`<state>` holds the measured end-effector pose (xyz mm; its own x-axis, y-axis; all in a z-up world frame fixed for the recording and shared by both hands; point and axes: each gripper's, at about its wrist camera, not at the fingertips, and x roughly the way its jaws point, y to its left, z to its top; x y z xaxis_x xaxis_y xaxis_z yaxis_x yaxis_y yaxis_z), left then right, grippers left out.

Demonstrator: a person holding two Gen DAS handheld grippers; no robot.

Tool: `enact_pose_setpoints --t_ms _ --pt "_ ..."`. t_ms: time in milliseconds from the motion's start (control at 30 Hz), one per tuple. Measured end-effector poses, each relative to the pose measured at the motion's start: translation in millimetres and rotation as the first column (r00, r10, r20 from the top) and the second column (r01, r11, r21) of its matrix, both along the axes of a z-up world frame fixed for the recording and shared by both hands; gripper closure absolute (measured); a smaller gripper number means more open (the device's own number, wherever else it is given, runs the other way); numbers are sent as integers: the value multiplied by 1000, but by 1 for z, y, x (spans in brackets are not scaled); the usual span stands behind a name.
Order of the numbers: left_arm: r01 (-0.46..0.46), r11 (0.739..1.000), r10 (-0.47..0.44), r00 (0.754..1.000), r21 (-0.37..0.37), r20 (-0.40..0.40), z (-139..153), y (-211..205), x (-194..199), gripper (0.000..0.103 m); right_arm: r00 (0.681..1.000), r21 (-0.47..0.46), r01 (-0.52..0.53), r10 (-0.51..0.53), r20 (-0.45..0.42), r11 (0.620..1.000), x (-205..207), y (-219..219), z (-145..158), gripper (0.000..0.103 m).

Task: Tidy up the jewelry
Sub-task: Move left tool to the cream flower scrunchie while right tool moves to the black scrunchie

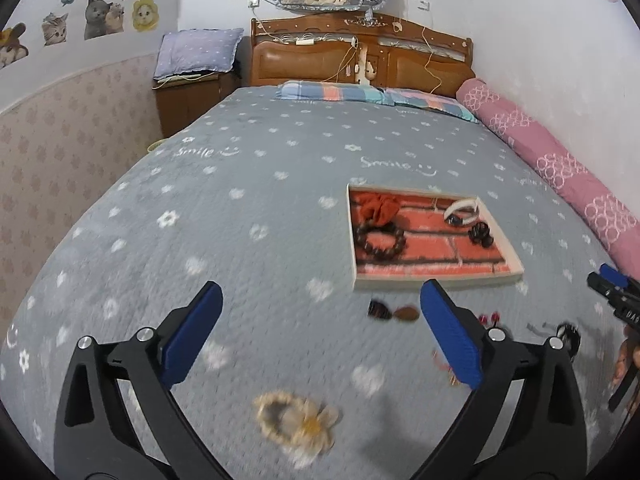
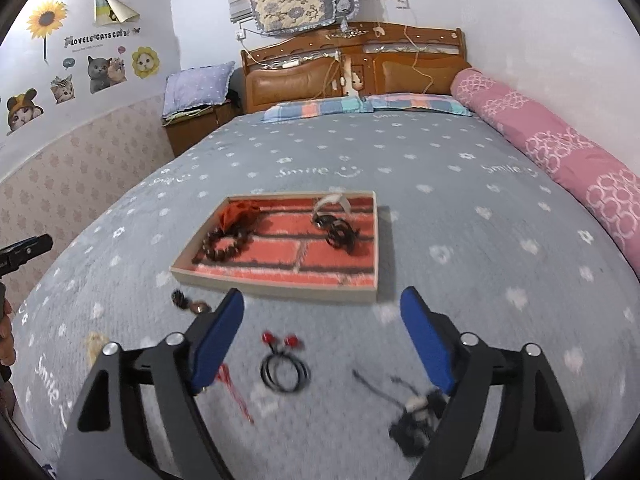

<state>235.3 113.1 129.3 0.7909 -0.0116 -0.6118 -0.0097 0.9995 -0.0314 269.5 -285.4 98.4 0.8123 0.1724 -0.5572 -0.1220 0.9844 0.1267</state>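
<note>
A brick-patterned tray (image 1: 436, 280) (image 2: 276, 291) lies on the grey bedspread. It holds an orange scrunchie (image 1: 376, 207), a dark bead bracelet (image 1: 380, 240) (image 2: 226, 244), a white band (image 1: 462, 205) and a black clip (image 2: 340, 234). My left gripper (image 1: 320, 334) is open and empty above a cream flower hair tie (image 1: 298, 424). My right gripper (image 2: 322, 344) is open and empty above a black hair tie with red beads (image 2: 285, 372). A dark bow piece (image 2: 416, 420), a red string item (image 2: 234, 392) and a brown clip (image 1: 394, 312) (image 2: 190, 304) lie loose.
A rolled pink quilt (image 1: 560, 168) (image 2: 560, 144) lies along the right wall. A wooden headboard (image 1: 360, 60) and striped pillows (image 2: 360, 106) are at the far end. A nightstand (image 1: 188, 100) stands at the far left. The right gripper shows at the left wrist view's right edge (image 1: 616, 300).
</note>
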Motion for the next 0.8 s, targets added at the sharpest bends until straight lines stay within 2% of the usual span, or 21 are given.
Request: enact_pose_setpoints --t_ms 67,333,467,800 --pt "3 1000 -3 1000 19 -5 -13 2 -15 6 1000 2 15 -15 -4 1000 -12 -5 -6 18" --pt "2 1000 -2 1000 18 -21 -69 4 -47 5 996 -37 90 -91 -12 995 -53 -24 -35 13" --pt "-2 1000 1 999 -7 -41 -95 8 -54 5 993 -70 115 -116 -14 991 -70 -30 -52 13" --pt "-13 1000 14 999 18 -33 -131 5 -61 5 984 -124 175 -178 -11 977 -89 -50 -94 12"
